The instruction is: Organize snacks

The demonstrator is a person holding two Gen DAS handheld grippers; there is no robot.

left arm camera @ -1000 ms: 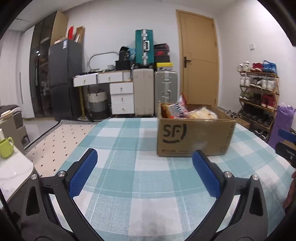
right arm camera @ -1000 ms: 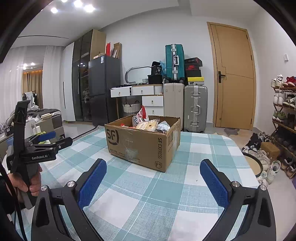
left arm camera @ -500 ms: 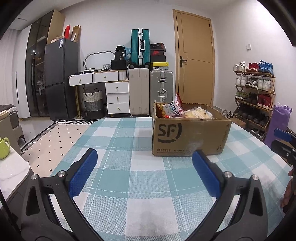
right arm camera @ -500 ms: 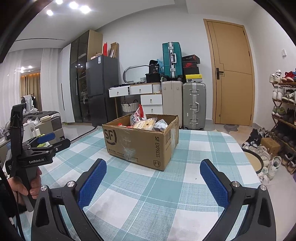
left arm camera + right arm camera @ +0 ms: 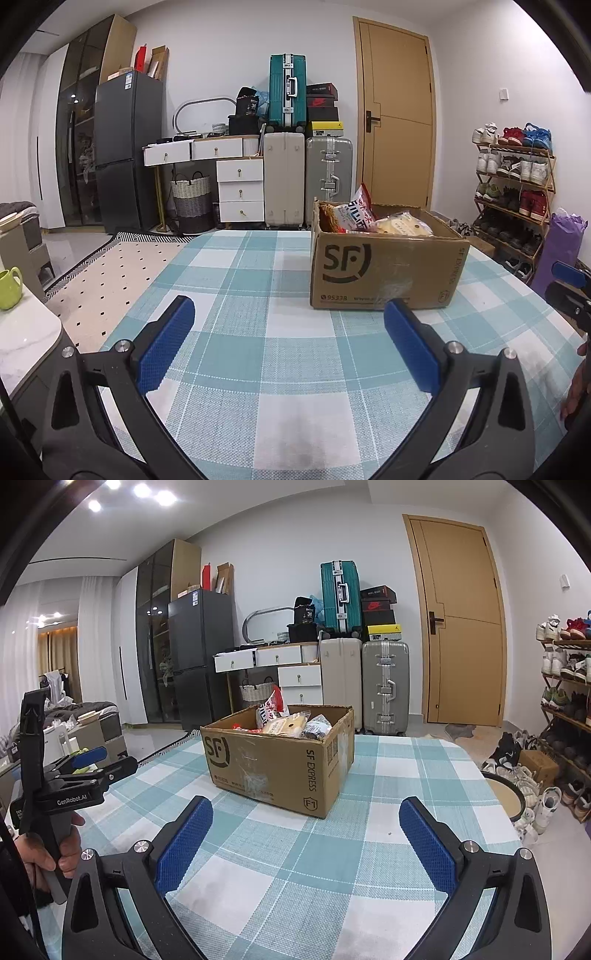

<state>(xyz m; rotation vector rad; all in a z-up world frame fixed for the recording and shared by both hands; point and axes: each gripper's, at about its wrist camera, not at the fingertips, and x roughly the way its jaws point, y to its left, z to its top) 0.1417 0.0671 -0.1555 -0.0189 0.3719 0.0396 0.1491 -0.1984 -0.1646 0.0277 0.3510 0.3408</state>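
Checked tablecloth point(image 5: 236, 354) covering the table, cardboard box point(image 5: 384, 273) of snack packets point(image 5: 360, 218) near its far edge, left gripper point(image 5: 288, 332) and right gripper point(image 5: 306, 834) both spread apart, holding nothing, well short of the box.

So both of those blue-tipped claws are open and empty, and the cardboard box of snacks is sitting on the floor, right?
Not the floor. The cardboard box sits on the checked tablecloth of the table, as the right wrist view shows. The rest holds: the left gripper and right gripper are both open and empty.
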